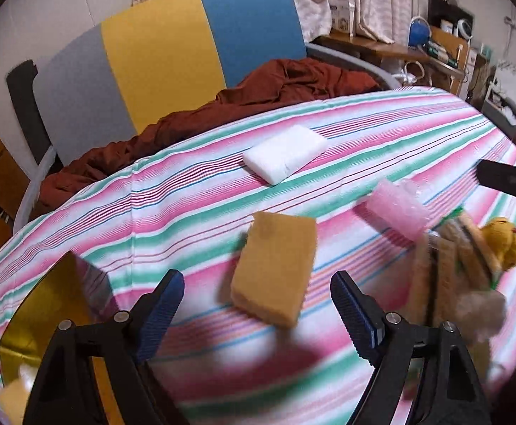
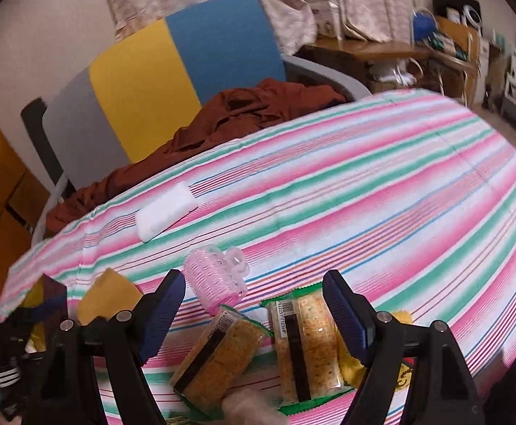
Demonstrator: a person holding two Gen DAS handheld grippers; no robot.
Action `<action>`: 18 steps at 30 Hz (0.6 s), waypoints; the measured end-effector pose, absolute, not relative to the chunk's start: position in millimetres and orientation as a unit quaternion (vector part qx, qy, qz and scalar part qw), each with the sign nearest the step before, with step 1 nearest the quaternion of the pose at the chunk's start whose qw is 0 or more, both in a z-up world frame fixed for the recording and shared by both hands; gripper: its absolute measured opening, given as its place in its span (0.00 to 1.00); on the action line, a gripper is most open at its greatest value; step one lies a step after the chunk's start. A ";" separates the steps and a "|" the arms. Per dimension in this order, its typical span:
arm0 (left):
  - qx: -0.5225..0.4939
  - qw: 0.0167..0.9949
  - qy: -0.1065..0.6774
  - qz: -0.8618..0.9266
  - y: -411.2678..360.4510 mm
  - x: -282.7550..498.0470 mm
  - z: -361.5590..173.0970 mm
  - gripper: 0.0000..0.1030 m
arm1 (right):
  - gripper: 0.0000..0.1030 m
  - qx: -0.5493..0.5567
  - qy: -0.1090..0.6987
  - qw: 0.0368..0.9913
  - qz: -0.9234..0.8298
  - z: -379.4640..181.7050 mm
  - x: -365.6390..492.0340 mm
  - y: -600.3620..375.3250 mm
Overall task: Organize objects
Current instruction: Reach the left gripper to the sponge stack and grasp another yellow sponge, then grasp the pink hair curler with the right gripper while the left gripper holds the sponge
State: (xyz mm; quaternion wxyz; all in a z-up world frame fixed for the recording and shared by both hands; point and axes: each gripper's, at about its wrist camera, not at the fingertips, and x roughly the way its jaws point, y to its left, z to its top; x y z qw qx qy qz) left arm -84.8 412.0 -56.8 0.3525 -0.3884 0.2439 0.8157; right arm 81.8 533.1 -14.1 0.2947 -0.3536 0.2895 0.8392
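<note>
Yellow sponge (image 1: 275, 268) between wide-apart left jaws.

The left gripper (image 1: 258, 304) hangs over the striped tablecloth (image 1: 382, 131) with its blue-padded jaws wide apart and nothing between them. Just beyond the fingertips a tan sponge (image 1: 275, 269) lies on the cloth, blurred. Farther off rests a white foam pad (image 1: 285, 153), and to the right a pink hair roller (image 1: 396, 209). Near the right edge sit cracker packets (image 1: 449, 258), blurred, with a yellow plush toy (image 1: 506, 244) beside them. A gold box (image 1: 52, 304) lies at lower left. Part of the right gripper (image 1: 509, 180) juts in from the right edge. Behind the table stands a chair (image 1: 166, 53) in grey, yellow and blue, draped with rust-brown fabric (image 1: 279, 88)
</note>
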 end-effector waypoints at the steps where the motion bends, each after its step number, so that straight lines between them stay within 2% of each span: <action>1: -0.395 0.352 0.246 0.812 417.3 -89.2 -61.0 0.83 | 0.79 -0.353 0.292 0.295 0.839 -14.4 82.0 534.8; 5: -0.414 0.351 0.244 0.803 432.8 -103.4 -74.4 0.81 | 0.79 -0.334 0.295 0.312 0.839 -8.7 90.9 541.5; 7: -0.423 0.361 0.232 0.798 437.4 -109.3 -80.1 0.62 | 0.79 -0.324 0.310 0.321 0.834 -9.4 97.4 548.1; 9: -0.445 0.377 0.204 0.786 437.5 -112.3 -83.6 0.50 | 0.79 -0.321 0.324 0.326 0.828 -11.7 100.8 553.2; 13: -0.428 0.374 0.209 0.796 435.2 -102.5 -84.5 0.48 | 0.79 -0.325 0.325 0.320 0.829 -12.2 98.3 554.5; 18: -0.434 0.360 0.184 0.805 417.2 -89.9 -82.4 0.48 | 0.79 -0.348 0.285 0.294 0.843 -12.6 81.4 538.9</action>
